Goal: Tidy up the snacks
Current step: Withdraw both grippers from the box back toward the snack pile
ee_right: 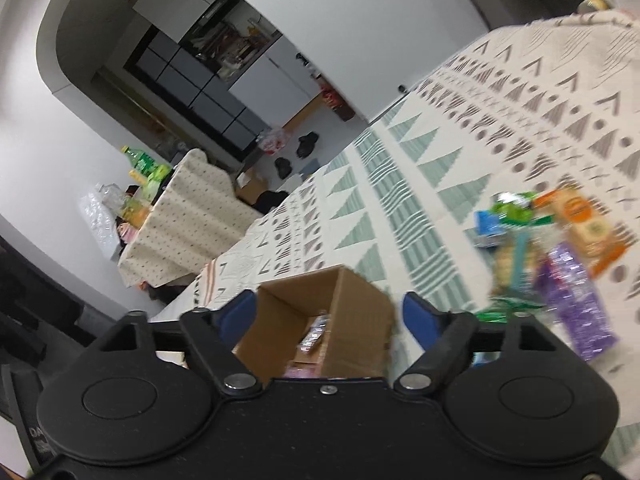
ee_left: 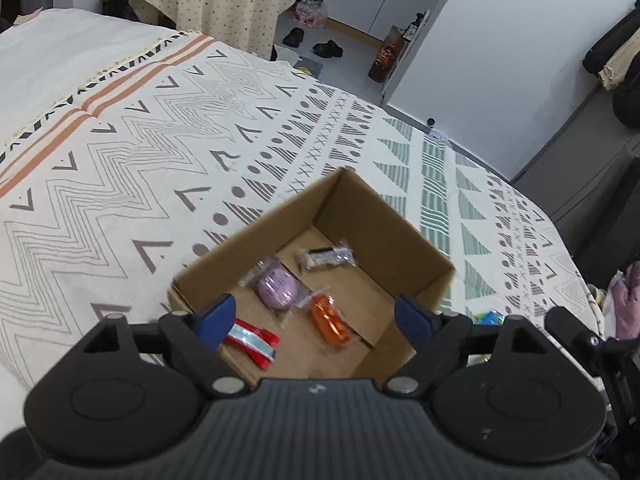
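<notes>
We see the left gripper (ee_left: 314,316) spread wide and empty above the cardboard box (ee_left: 384,236) on the bed (ee_left: 120,152); inside lie a red packet (ee_left: 256,340) at 7 o'clock, an orange one (ee_left: 332,320), a purple one (ee_left: 276,284) and a dark one (ee_left: 326,258) at 12. Our right gripper (ee_right: 328,314) is likewise spread, holding nothing, with loose snacks (ee_right: 560,240) blurred at 2 o'clock of the box.

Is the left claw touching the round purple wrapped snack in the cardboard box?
Apart. Left wrist view: open left claw hangs above the cardboard box; round purple wrapped snack lies untouched.
</notes>
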Tool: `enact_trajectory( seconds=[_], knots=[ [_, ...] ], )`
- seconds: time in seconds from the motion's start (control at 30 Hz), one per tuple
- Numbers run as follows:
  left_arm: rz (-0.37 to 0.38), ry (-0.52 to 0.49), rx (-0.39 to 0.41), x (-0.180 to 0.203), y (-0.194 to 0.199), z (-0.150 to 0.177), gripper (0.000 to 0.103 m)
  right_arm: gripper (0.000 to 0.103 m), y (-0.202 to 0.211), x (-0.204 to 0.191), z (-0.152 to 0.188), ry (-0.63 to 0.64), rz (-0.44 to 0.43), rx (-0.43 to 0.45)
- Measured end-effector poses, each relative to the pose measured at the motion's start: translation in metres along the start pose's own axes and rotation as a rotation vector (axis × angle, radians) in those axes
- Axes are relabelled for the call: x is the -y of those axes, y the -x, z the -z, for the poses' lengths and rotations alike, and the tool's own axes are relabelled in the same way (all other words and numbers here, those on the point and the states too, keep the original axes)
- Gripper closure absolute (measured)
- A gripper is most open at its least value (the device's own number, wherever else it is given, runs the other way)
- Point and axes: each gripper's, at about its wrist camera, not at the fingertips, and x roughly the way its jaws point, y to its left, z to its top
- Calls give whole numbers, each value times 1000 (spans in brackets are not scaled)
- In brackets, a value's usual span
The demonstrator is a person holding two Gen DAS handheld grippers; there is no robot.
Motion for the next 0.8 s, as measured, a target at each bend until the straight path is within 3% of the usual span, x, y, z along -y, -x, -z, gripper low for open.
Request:
enact_trajectory(
  seconds=[0.13, 0.3, 0.43, 0.8],
  knots=[
    [28, -5, 5, 11, 11, 11, 15, 8, 17, 12, -2, 3, 14, 4],
    [39, -29, 35, 25, 28, 25, 7, 0, 38, 25, -4, 0, 21, 20],
    [40, -85, 84, 40, 44, 35, 2, 0, 54, 37, -7, -15, 31, 32],
    [84, -125, 81, 68, 66, 63, 1, 0, 96, 69, -15, -25, 49, 58]
  ],
)
